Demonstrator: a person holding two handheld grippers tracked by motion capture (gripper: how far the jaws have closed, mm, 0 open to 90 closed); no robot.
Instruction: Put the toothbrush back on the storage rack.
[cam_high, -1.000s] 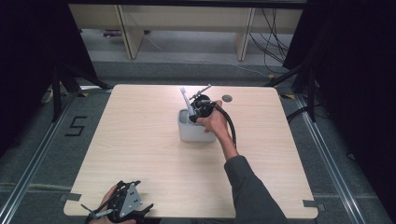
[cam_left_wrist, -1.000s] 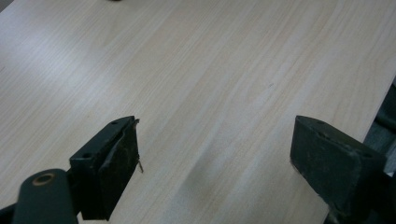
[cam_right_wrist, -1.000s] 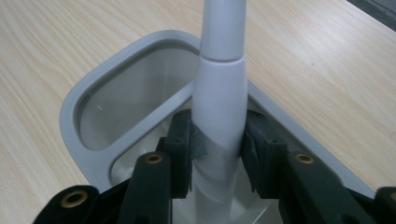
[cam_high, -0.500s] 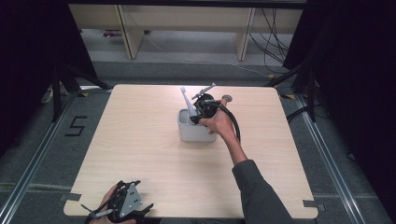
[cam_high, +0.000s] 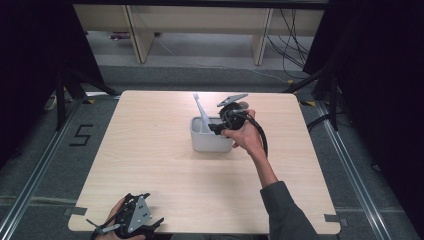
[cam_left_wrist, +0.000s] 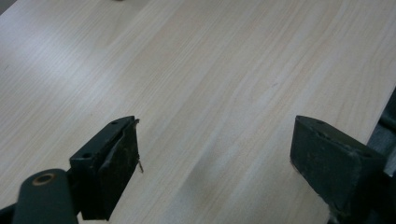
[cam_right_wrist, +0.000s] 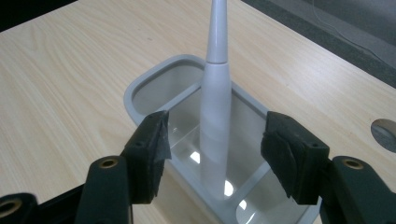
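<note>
A white toothbrush (cam_high: 199, 111) (cam_right_wrist: 215, 93) stands tilted in a grey compartmented holder (cam_high: 210, 142) (cam_right_wrist: 140, 88) at the far middle of the table. My right gripper (cam_high: 216, 129) (cam_right_wrist: 217, 149) hovers at the holder's right end, pointing left. Its jaws have just been opening. The toothbrush handle stands between them, and neither pad touches it. My left gripper (cam_high: 139, 199) (cam_left_wrist: 215, 158) rests at the near left edge of the table, wide open over bare wood with nothing between its jaws.
The light wooden table (cam_high: 155, 165) has a round hole (cam_right_wrist: 385, 133) near its far edge, behind the holder. A black cable loops from the right gripper along the forearm. Dark floor and metal rails surround the table.
The right gripper has let go of the toothbrush, widened its jaws and drawn back to the right and slightly up. The toothbrush stays in the holder. The left gripper has not moved.
</note>
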